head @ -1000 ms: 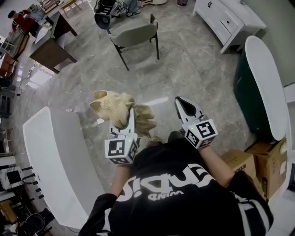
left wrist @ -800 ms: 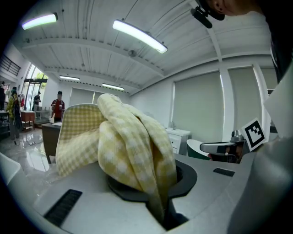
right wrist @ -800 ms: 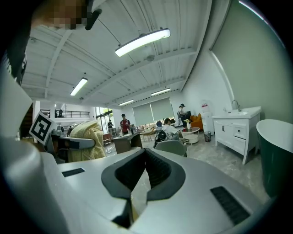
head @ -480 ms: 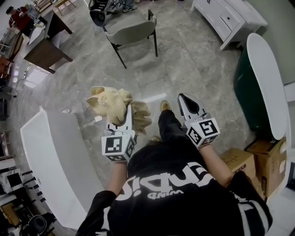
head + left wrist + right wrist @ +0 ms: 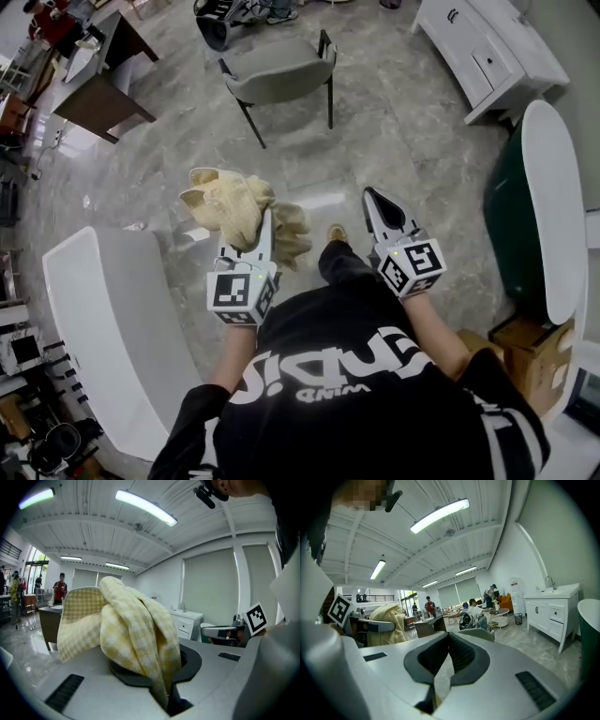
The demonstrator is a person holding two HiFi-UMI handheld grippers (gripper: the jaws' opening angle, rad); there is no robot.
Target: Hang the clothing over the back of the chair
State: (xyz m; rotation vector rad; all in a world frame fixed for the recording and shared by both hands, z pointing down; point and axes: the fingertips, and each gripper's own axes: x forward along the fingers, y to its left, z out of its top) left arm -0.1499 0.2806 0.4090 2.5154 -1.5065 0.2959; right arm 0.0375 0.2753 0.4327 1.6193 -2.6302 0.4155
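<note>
Well short of the chair (image 5: 281, 73), the left gripper (image 5: 266, 225) is clamping the yellow clothing (image 5: 230, 206) — right gripper (image 5: 372, 200) idling shut, empty — so approaching, then draping, is coming next.

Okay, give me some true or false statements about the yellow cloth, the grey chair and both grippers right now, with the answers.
1. The left gripper is shut on the yellow checked cloth. True.
2. The cloth hangs over the back of the grey chair. False: it is bunched in the left gripper, apart from the chair.
3. The right gripper holds nothing. True.
4. The chair lies tipped over. False: it stands upright on its legs.
</note>
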